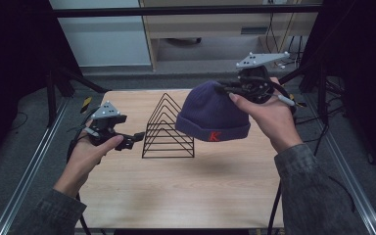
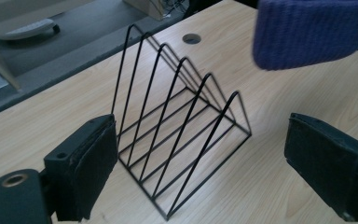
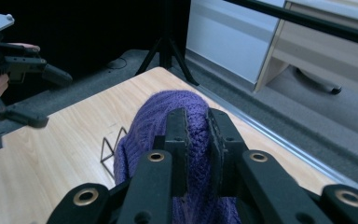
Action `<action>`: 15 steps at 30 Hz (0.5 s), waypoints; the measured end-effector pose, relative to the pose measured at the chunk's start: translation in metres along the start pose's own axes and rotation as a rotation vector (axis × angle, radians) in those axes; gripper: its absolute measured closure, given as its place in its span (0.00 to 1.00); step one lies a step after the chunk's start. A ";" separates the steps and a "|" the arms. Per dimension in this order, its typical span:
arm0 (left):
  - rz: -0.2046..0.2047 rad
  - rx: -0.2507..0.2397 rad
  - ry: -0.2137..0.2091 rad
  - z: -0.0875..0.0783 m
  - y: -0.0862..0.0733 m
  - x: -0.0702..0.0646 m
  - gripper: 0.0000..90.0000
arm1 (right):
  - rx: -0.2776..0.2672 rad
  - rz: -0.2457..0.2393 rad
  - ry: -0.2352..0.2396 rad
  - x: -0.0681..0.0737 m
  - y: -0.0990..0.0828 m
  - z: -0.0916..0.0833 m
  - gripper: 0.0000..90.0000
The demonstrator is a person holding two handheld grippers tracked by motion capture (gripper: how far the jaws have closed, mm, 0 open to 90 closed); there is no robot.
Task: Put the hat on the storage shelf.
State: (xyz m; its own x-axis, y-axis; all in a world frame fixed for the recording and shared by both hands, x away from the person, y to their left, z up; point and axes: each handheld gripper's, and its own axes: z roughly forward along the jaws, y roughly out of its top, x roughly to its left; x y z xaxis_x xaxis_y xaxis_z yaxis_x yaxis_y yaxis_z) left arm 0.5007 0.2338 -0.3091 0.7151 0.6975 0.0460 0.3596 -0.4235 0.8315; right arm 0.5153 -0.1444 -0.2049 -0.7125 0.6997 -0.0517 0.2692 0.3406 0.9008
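Right of centre in the high view, the right gripper [image 1: 227, 90] holds a purple knit beanie [image 1: 211, 117] up off the wooden table [image 1: 186, 191], its jaws clamped together on the crown so that the hat hangs open end down with a red letter showing on its folded cuff. Along that gripper's own view the two black jaws pinch a fold of the purple knit [image 3: 144, 140] between them at lower centre, the table lying far below. At the middle of the high view a black wire rack [image 1: 169, 129] of triangular dividers stands upright on the tabletop, and the beanie hangs just to its right and above it, apart from the wire. Left of the rack the left gripper [image 1: 136, 138] is held level by the person's hand, its jaws pointing toward the rack and spread wide with nothing between the pads. From the left gripper view the rack [image 2: 182, 135] sits between and beyond the two parted pads [image 2: 95, 163], while the beanie's cuff [image 2: 312, 32] hangs into the upper right corner of the frame
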 end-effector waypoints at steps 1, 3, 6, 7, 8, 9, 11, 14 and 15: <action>0.013 -0.005 -0.001 0.000 0.003 -0.002 0.10 | -0.003 -0.002 0.001 0.001 0.004 0.001 0.88; 0.009 -0.024 -0.001 0.000 0.008 -0.004 0.10 | -0.016 -0.009 0.010 0.001 0.013 0.004 0.88; 0.024 -0.048 -0.008 0.000 0.016 -0.009 0.11 | -0.026 -0.005 0.020 0.001 0.025 0.009 0.88; 0.034 -0.050 -0.007 0.001 0.019 -0.010 0.11 | -0.025 -0.008 0.019 0.002 0.028 0.010 0.88; 0.037 -0.056 -0.010 0.001 0.021 -0.011 0.12 | -0.027 -0.007 0.022 0.002 0.031 0.012 0.88; 0.037 -0.061 -0.017 0.002 0.023 -0.010 0.12 | -0.029 -0.009 0.025 0.003 0.035 0.015 0.88; 0.044 -0.057 -0.027 0.004 0.027 -0.009 0.12 | -0.036 -0.015 0.026 0.005 0.041 0.019 0.88; 0.051 -0.049 -0.034 0.006 0.032 -0.006 0.15 | -0.050 -0.025 0.030 0.008 0.050 0.024 0.88; 0.051 -0.052 -0.031 0.006 0.035 -0.004 0.15 | -0.054 -0.024 0.032 0.010 0.053 0.025 0.88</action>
State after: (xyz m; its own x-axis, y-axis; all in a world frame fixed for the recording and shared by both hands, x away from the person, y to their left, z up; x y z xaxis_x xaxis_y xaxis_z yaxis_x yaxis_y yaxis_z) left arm 0.5142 0.2126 -0.2833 0.7501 0.6573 0.0723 0.2916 -0.4269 0.8560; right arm 0.5388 -0.1036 -0.1681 -0.7390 0.6711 -0.0601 0.2171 0.3215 0.9217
